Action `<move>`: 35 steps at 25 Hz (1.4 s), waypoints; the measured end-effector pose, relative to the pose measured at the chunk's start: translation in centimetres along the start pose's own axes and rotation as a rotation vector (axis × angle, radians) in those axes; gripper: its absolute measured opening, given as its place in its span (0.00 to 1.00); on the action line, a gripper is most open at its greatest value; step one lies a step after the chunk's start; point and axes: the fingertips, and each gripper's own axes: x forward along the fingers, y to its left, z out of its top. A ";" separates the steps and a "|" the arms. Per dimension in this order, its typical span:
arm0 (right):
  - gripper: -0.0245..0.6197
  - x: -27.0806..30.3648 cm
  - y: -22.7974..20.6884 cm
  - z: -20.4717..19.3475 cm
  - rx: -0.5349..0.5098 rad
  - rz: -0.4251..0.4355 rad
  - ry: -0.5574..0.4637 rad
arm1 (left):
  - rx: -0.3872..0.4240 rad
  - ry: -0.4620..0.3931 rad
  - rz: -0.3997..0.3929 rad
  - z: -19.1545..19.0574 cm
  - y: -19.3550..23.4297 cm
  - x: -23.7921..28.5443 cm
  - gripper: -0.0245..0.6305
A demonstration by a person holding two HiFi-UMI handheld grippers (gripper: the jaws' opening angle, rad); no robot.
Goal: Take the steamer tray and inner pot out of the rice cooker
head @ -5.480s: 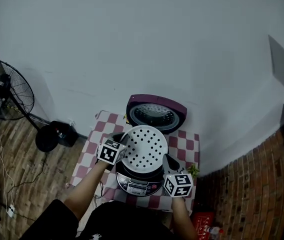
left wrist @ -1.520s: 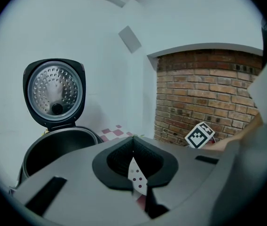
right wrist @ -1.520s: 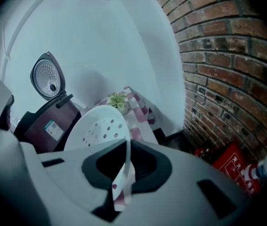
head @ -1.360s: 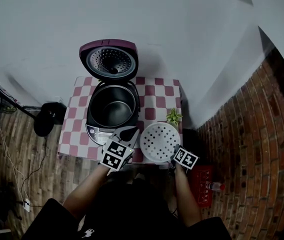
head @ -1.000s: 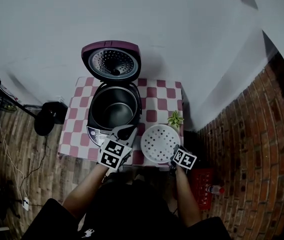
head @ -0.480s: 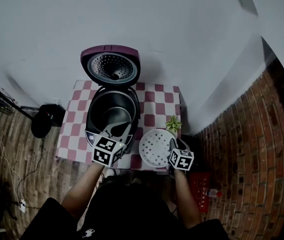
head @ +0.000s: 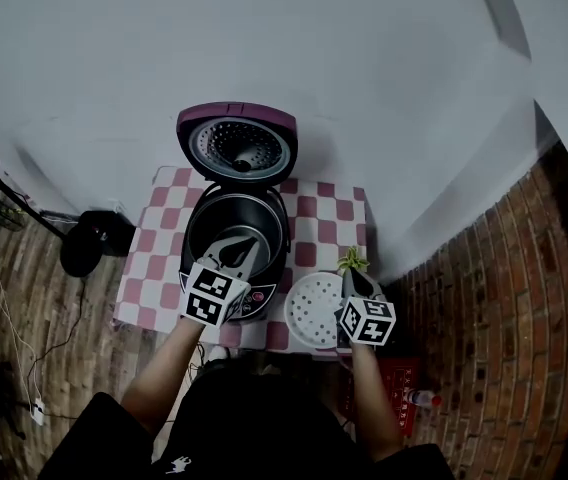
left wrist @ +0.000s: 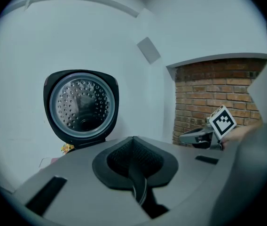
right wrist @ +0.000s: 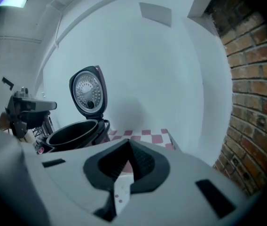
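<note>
The purple rice cooker (head: 234, 240) stands open on the checked table (head: 319, 223), lid (head: 241, 146) tipped back. Its dark inner pot (head: 232, 230) sits inside, also seen in the right gripper view as the inner pot (right wrist: 72, 132). The white perforated steamer tray (head: 312, 310) lies on the table to the cooker's right. My left gripper (head: 236, 251) hovers over the cooker's front rim, shut and empty, facing the lid (left wrist: 80, 105). My right gripper (head: 354, 280) is raised beside the tray's right edge. Its jaws have just closed, with nothing between them.
A small green plant (head: 352, 259) stands behind the tray near the table's right edge. A brick wall (head: 494, 298) runs close on the right, a white wall behind. A dark fan base (head: 92, 243) sits on the floor at left, a red box (head: 402, 383) by my right arm.
The steamer tray, earlier held above the cooker, now lies on the table at right. My right gripper let go of it and rose. My left gripper moved over the cooker's front.
</note>
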 end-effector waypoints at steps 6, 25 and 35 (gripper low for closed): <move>0.04 0.2 3.6 4.2 -0.040 0.065 -0.064 | -0.031 -0.004 0.006 0.6 3.2 0.0 0.04; 0.04 4.9 13.0 9.6 -0.113 0.127 -0.108 | 0.004 0.065 0.101 -1.7 15.2 -0.8 0.07; 0.04 7.5 18.0 8.6 -0.151 0.137 -0.060 | -0.026 0.201 -0.016 -5.8 17.4 0.6 0.30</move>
